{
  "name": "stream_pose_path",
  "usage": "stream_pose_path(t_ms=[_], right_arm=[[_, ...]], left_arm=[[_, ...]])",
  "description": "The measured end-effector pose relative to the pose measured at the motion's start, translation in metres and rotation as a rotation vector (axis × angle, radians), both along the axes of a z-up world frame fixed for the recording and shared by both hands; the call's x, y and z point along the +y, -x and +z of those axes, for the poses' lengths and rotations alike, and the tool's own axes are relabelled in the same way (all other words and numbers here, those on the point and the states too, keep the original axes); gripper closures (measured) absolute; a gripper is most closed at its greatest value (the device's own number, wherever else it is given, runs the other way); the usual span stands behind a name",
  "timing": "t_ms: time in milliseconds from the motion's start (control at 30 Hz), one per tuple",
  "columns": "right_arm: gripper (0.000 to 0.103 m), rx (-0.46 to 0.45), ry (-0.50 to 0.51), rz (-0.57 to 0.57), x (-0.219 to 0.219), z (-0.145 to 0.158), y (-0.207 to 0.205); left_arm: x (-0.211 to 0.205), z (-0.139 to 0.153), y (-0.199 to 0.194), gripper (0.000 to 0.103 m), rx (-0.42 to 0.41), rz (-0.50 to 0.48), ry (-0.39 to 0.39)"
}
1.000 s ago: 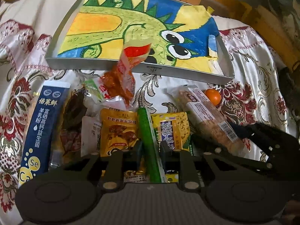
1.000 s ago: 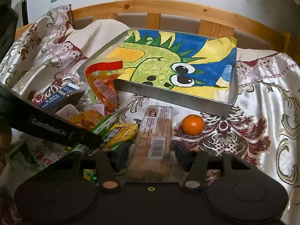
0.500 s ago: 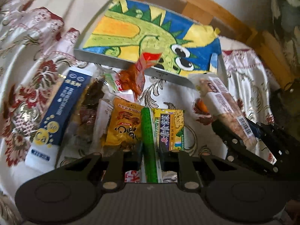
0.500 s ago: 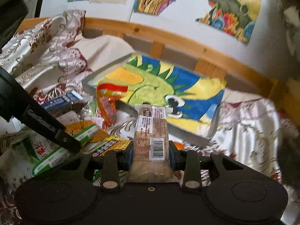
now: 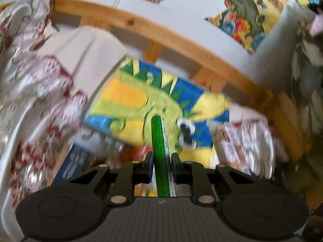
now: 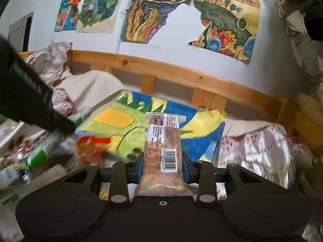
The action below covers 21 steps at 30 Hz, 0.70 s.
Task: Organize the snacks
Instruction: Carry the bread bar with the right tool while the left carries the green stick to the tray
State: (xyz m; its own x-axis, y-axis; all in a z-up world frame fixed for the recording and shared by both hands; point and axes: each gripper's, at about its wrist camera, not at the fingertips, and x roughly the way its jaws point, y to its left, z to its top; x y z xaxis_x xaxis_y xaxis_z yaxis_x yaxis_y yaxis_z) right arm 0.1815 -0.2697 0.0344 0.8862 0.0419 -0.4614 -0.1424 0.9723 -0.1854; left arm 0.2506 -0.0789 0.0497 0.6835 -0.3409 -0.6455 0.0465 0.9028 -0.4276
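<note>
My left gripper [image 5: 161,161] is shut on a thin green snack packet [image 5: 159,141], held edge-on and lifted off the bed. The packet points toward a grey tray [image 5: 95,98] lined with a dinosaur drawing [image 5: 131,98]. Between the pads of my right gripper [image 6: 162,165], which is shut, is a long clear bread package [image 6: 161,139] with a barcode label, held above the tray's near edge [image 6: 105,100]. The right wrist view also shows the left gripper [image 6: 30,104] at the left with the green packet [image 6: 42,153]. An orange-red packet [image 6: 92,145] lies below it, blurred.
More snack packets lie blurred on the floral bed cover, among them a blue one [image 5: 74,161]. A wooden bed rail [image 6: 181,76] runs behind the tray, under a wall of paintings [image 6: 153,10]. Rumpled floral cloth [image 6: 262,149] lies to the right of the tray.
My right gripper closed on the bread package. Both grippers have risen with their packets, and both views now tilt up toward the bed rail and wall.
</note>
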Motion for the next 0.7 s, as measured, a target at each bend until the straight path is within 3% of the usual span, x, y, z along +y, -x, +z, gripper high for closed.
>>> stream_pose_path(t_ms=[200,300,500,700], right_arm=[[0.066,-0.013,-0.083,-0.047,-0.027,-0.003,-0.057],[0.066,-0.025,-0.117,-0.060,-0.039,-0.008,-0.075],[0.066,-0.019,-0.154,-0.073,-0.056,-0.031,-0.105],[0.066,0.014,-0.130,-0.068,-0.055,-0.063,-0.125]], left_arm=[[-0.024,0.003,-0.058,0.083,-0.040,0.036,0.004],[-0.041,-0.011,-0.083,0.083,-0.034,0.016,-0.013],[-0.068,-0.044,-0.126,0.083,0.021,0.008,0.025],[-0.089,-0.062,-0.147,0.083,0.006,-0.010,-0.039]])
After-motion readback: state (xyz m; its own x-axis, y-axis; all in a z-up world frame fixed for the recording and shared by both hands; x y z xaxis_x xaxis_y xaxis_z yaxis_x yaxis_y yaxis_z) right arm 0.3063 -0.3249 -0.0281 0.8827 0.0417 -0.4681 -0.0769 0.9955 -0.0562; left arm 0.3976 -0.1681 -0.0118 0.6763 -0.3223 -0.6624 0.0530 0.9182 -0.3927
